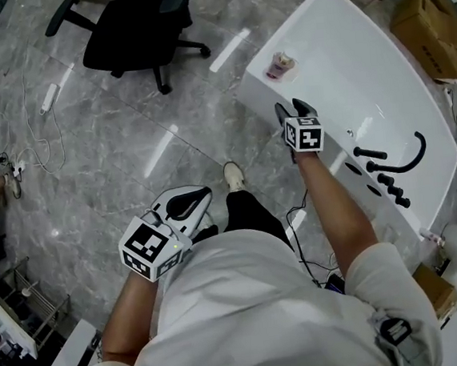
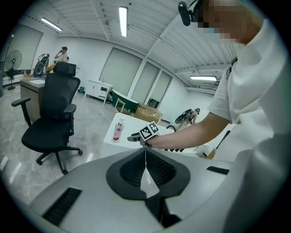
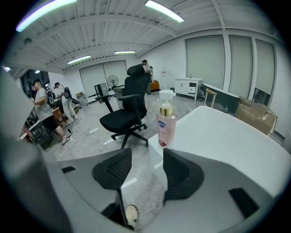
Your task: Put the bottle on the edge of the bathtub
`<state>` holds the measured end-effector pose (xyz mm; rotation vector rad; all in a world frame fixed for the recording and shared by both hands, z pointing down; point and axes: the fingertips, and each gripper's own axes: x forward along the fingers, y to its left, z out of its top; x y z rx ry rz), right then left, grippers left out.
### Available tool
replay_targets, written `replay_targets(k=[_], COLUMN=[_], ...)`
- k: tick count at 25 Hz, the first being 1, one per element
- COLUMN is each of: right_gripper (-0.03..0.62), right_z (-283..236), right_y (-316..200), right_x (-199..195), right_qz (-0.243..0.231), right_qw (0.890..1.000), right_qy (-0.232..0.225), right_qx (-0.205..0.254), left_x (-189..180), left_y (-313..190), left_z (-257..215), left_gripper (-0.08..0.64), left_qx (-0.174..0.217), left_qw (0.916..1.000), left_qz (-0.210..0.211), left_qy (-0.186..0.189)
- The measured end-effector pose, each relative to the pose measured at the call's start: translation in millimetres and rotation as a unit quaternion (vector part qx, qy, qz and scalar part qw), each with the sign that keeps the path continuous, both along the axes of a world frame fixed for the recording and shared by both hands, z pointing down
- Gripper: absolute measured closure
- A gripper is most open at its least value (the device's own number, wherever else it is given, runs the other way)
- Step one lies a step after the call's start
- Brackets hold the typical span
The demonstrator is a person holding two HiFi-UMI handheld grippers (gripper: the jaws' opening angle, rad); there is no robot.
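Note:
A pink pump bottle (image 1: 280,66) with a white pump head stands upright on the near corner rim of the white bathtub (image 1: 378,67). In the right gripper view the bottle (image 3: 166,119) stands just beyond the jaws, clear of both pads. My right gripper (image 1: 292,109) hovers over the tub rim (image 3: 218,132) a short way behind the bottle. Its jaws (image 3: 148,168) are open with nothing between them. My left gripper (image 1: 184,205) hangs low by the person's waist, over the floor. Its pads (image 2: 157,170) are shut together and empty. From there the bottle (image 2: 117,131) and the right gripper (image 2: 136,136) show far off.
Black faucet fittings (image 1: 388,167) sit on the tub's right rim. A black office chair (image 1: 137,26) stands on the grey tiled floor to the left. Cardboard boxes (image 1: 431,30) lie behind the tub, and cables (image 1: 43,132) trail across the floor at far left.

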<state>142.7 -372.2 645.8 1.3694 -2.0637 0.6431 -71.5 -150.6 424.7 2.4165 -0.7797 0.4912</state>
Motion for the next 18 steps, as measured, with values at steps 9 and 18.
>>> replay_targets(k=[9, 18], right_gripper=[0.473, 0.539], right_z=[-72.4, -127.0], right_y=[120.0, 233.0], right_x=[-42.2, -85.0], right_qz=[-0.048, -0.057], right_qw=[0.998, 0.994], right_qy=[-0.047, -0.096], right_qx=[0.012, 0.020], left_x=[-15.4, -33.0], left_y=[39.9, 96.9], left_z=[-20.7, -35.3], left_gripper=[0.541, 0.541], left_qx=[0.036, 0.055], left_qw=[0.9986, 0.9962], left_qz=[0.033, 0.056], left_qy=[0.020, 0.038])
